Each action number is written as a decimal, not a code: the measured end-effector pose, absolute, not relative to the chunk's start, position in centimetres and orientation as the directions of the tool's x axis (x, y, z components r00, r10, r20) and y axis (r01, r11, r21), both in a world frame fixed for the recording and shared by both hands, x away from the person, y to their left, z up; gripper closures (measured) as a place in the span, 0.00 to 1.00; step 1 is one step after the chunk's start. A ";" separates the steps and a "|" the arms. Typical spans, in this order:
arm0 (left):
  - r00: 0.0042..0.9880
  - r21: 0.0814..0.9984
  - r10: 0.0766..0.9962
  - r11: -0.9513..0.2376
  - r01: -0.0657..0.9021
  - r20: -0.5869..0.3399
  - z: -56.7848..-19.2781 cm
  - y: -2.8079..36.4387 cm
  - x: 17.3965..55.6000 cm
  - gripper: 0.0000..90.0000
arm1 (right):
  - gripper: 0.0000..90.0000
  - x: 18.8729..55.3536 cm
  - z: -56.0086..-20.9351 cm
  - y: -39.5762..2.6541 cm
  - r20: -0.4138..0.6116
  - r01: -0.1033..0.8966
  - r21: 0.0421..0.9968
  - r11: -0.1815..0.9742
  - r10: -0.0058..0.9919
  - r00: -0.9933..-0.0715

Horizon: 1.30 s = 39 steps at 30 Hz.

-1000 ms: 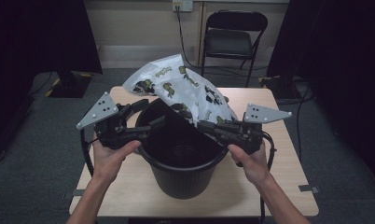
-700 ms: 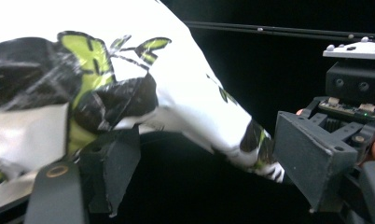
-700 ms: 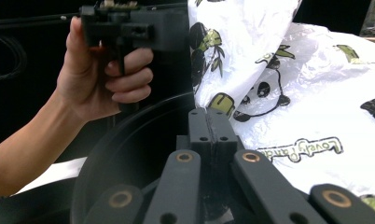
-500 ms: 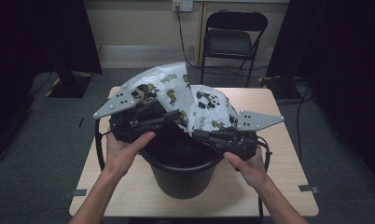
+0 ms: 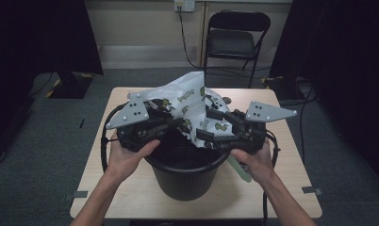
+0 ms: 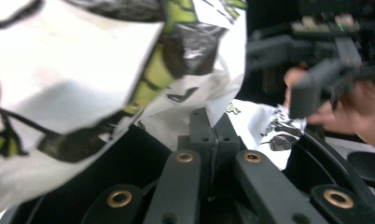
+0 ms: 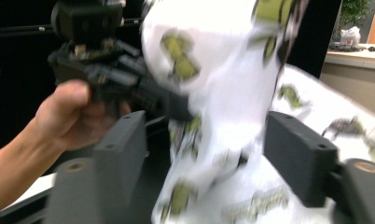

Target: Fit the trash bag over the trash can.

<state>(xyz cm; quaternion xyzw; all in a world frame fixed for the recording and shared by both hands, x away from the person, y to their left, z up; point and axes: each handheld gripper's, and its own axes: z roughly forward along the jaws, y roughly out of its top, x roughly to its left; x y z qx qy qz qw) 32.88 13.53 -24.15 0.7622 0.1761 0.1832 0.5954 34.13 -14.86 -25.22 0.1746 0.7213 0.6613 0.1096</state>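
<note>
A black bin point(image 5: 185, 176) stands on the wooden table point(image 5: 126, 188). A white bag with green and black prints point(image 5: 192, 101) lies bunched over the bin's far rim. My left gripper point(image 5: 176, 123) reaches in from the left; its jaws have just been closing and now stand shut on the bag's edge point(image 6: 218, 109), as the left gripper view point(image 6: 213, 135) shows. My right gripper point(image 5: 207, 125) comes in from the right. Its jaws have just been opening and now stand wide apart point(image 7: 204, 158), with the bag point(image 7: 223, 93) hanging loose between them.
A folding chair point(image 5: 234, 40) stands behind the table, with a cable running from a wall socket point(image 5: 185, 5). Dark curtains hang on both sides. The bin sits near the table's front edge, leaving bare wood left and right.
The left gripper has swung right over the bin's rim and closed on the bag. The right gripper has let go of the bag and opened. The bag now bunches up in the middle.
</note>
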 end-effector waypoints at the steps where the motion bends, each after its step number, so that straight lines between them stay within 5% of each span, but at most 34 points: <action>1: 0.872 0.970 0.483 -0.240 0.047 0.077 -24.2 13.5 32.9 1.00 | 0.28 34.3 -24.8 -14.6 0.069 0.105 0.992 0.069 0.396 -0.916; 8: 0.884 0.954 0.455 -0.298 0.038 0.106 -24.2 13.0 32.7 1.00 | 0.26 36.0 -22.4 -13.1 0.068 0.100 0.994 0.053 0.428 -0.901; 9: 0.884 0.950 0.453 -0.309 0.038 0.112 -24.2 12.9 32.6 1.00 | 0.31 36.2 -22.2 -13.0 0.073 0.104 0.993 0.049 0.431 -0.899; 11: 0.886 0.950 0.451 -0.311 0.038 0.112 -24.3 13.0 32.6 1.00 | 0.73 36.6 -22.1 -13.3 0.093 0.114 0.993 0.030 0.395 -0.914; 13: 0.883 0.952 0.455 -0.303 0.035 0.112 -24.4 13.3 32.6 1.00 | 0.93 36.7 -22.2 -13.7 0.096 0.120 0.992 0.034 0.400 -0.912; 15: 0.883 0.961 0.463 -0.270 0.050 0.085 -24.5 13.6 32.6 0.98 | 1.00 36.7 -22.6 -14.1 0.107 0.136 0.990 0.041 0.410 -0.906; 19: 0.880 0.963 0.471 -0.261 0.065 0.068 -24.9 13.6 32.8 0.97 | 1.00 36.6 -23.7 -15.0 0.114 0.152 0.987 0.057 0.419 -0.901; 22: 0.874 0.972 0.484 -0.224 0.072 0.047 -24.8 13.8 32.8 0.78 | 1.00 36.5 -24.5 -15.3 0.105 0.155 0.984 0.083 0.428 -0.898; 30: 0.856 0.991 0.514 -0.135 0.017 0.055 -23.6 14.7 32.5 0.58 | 1.00 36.8 -26.2 -15.7 0.085 0.179 0.966 0.187 0.424 -0.902; 37: 0.840 0.992 0.539 -0.127 0.018 0.054 -22.5 14.7 32.7 0.57 | 1.00 36.9 -26.6 -15.0 0.069 0.181 0.952 0.245 0.407 -0.911; 39: 0.836 0.987 0.546 -0.158 0.034 0.059 -22.9 14.6 33.1 0.58 | 0.82 36.8 -26.5 -14.9 0.069 0.176 0.955 0.239 0.399 -0.914</action>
